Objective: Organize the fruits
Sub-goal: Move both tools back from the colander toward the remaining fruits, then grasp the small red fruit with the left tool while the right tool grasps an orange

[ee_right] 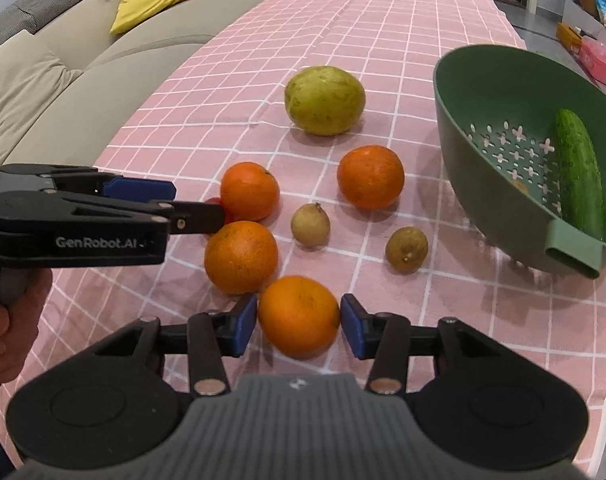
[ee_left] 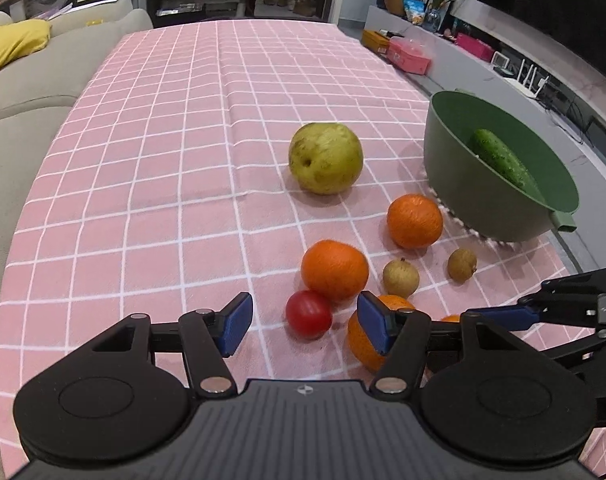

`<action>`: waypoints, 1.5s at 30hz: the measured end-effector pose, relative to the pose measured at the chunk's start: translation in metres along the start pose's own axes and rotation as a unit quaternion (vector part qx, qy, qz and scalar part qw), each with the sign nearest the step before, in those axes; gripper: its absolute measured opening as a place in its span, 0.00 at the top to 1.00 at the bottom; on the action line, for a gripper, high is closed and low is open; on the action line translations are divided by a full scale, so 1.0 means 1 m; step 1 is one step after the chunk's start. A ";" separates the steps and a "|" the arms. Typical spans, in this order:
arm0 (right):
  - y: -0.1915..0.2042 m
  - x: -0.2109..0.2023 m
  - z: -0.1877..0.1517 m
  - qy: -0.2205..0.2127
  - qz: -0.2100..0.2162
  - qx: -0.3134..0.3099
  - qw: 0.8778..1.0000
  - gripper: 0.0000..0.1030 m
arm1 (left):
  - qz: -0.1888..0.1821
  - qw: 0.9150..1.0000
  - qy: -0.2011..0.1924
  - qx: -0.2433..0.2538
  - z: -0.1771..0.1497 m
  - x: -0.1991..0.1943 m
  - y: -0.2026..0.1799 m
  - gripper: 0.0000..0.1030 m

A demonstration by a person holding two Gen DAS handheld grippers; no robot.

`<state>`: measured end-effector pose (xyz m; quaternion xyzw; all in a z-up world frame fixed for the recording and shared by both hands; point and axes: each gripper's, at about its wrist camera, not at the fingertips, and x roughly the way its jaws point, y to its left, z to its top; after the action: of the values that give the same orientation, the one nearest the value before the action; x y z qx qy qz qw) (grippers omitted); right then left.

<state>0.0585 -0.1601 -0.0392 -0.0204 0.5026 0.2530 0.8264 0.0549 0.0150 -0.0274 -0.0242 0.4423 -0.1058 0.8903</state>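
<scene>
Right wrist view puts the right gripper (ee_right: 299,326) over the nearest orange (ee_right: 298,316), one blue pad on each side of it. The pads (ee_right: 245,326) sit right at the fruit's sides, but a clamp cannot be confirmed from here, so I judge this as the closing step of a pick rather than a finished grasp. The green colander (ee_right: 503,152) stands to the right on the pink checked tablecloth (ee_right: 183,120) with a cucumber (ee_right: 579,172) already leaning against its wall, which suggests it is where the loose produce goes.

The left gripper (ee_left: 305,322) hangs spread and empty above the cloth, aimed at the small red tomato (ee_left: 309,314) (probably its next target, so both hands work the cluster at once).

Still on the cloth, well apart from the colander's inside: a large yellow-green fruit (ee_right: 325,100), three further oranges, and two small brown fruits (ee_right: 310,225) between them.

Only the right wrist view shows the colander's perforated floor, the framed orange in full and a hand (ee_right: 7,320) on the left tool's grip. Only the left wrist view shows the tomato whole; from the right it is a red sliver behind the left tool.
</scene>
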 end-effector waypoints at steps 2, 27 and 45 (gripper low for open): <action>-0.002 0.003 0.000 0.002 0.003 0.004 1.000 0.58 | -0.009 1.000 -0.005 -0.004 0.000 0.002 0.002 0.31; -0.008 0.006 0.002 -0.004 -0.007 0.002 1.000 0.59 | -0.014 0.999 0.029 -0.002 -0.002 0.022 0.005 0.65; -0.012 0.005 0.007 0.000 -0.013 0.010 1.000 0.59 | 0.008 0.999 0.026 0.025 0.000 0.007 0.002 0.70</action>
<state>0.0711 -0.1664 -0.0423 -0.0184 0.5050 0.2374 0.8296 0.0589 0.0154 -0.0330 0.0041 0.4624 -0.1102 0.8798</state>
